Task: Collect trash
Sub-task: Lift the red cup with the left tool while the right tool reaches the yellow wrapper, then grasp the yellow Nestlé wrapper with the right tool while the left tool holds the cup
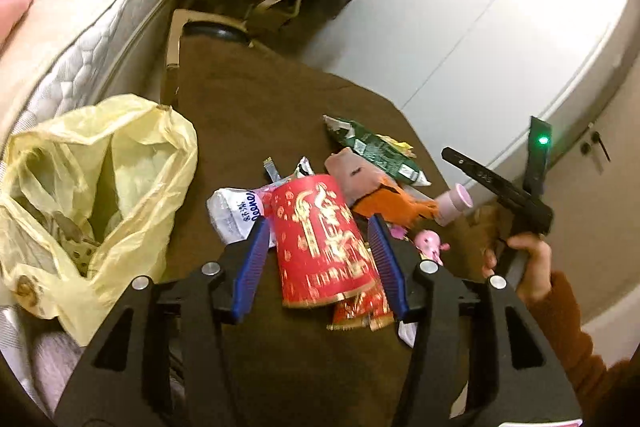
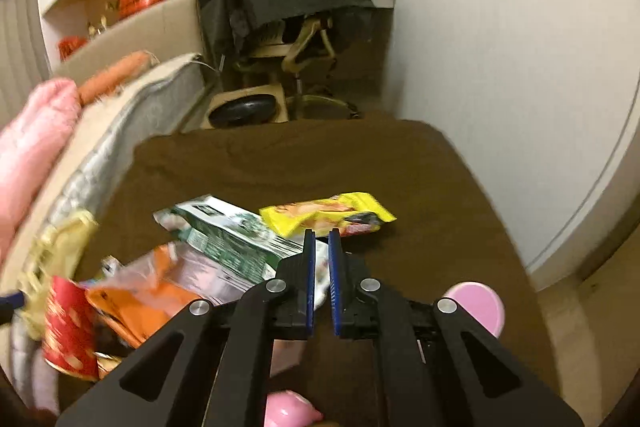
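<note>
A red paper cup with gold print (image 1: 322, 243) lies on the brown tabletop (image 1: 256, 131) between the blue pads of my left gripper (image 1: 318, 223); the jaws are spread around it, and I cannot tell whether they touch it. A second red cup (image 1: 362, 311) lies under it. An open yellow trash bag (image 1: 92, 187) sits to the left. My right gripper (image 2: 322, 235) is nearly shut and empty, above a green wrapper (image 2: 232, 239) and near a yellow wrapper (image 2: 324, 213). The red cup (image 2: 68, 331) shows blurred at the left in the right wrist view.
More litter lies around: a white tissue pack (image 1: 234, 211), an orange wrapper (image 1: 394, 205), a green snack bag (image 1: 376, 147), a pink bottle (image 1: 456, 205) and a small pink toy (image 1: 430, 243). A mattress (image 1: 80, 39) borders the left. An office chair (image 2: 296, 7) stands behind the table.
</note>
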`<action>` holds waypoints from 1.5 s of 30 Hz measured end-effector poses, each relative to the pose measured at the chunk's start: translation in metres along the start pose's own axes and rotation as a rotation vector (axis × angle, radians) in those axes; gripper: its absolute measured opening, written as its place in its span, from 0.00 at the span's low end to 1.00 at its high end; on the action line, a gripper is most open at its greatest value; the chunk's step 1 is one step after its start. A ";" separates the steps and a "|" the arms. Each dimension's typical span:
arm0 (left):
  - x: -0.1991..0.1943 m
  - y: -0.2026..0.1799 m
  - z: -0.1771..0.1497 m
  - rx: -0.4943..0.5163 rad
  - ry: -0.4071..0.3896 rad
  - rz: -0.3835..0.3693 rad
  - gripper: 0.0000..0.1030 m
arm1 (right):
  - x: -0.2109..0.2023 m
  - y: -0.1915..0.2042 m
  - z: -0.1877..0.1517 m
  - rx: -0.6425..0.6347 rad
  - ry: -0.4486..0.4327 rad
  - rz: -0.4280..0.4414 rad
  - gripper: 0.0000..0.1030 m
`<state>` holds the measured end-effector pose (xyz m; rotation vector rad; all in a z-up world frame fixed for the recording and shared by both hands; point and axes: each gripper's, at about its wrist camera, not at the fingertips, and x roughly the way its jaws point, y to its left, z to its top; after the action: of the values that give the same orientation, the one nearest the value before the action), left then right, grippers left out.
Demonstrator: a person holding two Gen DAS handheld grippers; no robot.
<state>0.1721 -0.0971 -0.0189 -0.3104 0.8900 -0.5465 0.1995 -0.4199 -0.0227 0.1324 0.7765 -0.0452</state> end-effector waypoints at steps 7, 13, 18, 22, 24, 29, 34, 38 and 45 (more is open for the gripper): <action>0.035 -0.022 -0.002 0.072 0.056 0.074 0.48 | 0.027 0.012 0.017 -0.129 0.037 -0.060 0.45; 0.039 -0.012 -0.005 0.039 0.074 0.068 0.51 | 0.072 -0.014 0.032 0.097 0.117 -0.082 0.45; 0.039 -0.009 -0.004 0.049 0.081 0.048 0.51 | 0.086 -0.027 0.020 0.193 0.167 -0.089 0.45; 0.043 -0.009 -0.005 0.050 0.100 0.015 0.52 | 0.094 -0.039 0.008 0.290 0.208 0.018 0.45; 0.045 -0.011 -0.007 0.049 0.105 0.004 0.52 | 0.096 -0.041 0.007 0.299 0.217 0.063 0.45; 0.047 -0.012 -0.008 0.037 0.113 -0.009 0.52 | 0.091 -0.029 0.007 0.248 0.212 0.134 0.22; 0.047 -0.012 -0.007 0.027 0.115 -0.002 0.52 | 0.059 -0.011 0.007 0.164 0.139 0.163 0.19; 0.043 -0.015 -0.009 0.016 0.123 -0.002 0.52 | 0.019 -0.004 0.010 0.112 0.061 0.158 0.19; 0.041 -0.014 -0.015 -0.028 0.151 0.001 0.55 | -0.053 0.015 -0.008 0.004 -0.033 0.112 0.19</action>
<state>0.1761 -0.1323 -0.0476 -0.2969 1.0445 -0.5626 0.1576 -0.4047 0.0099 0.1785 0.7345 0.0569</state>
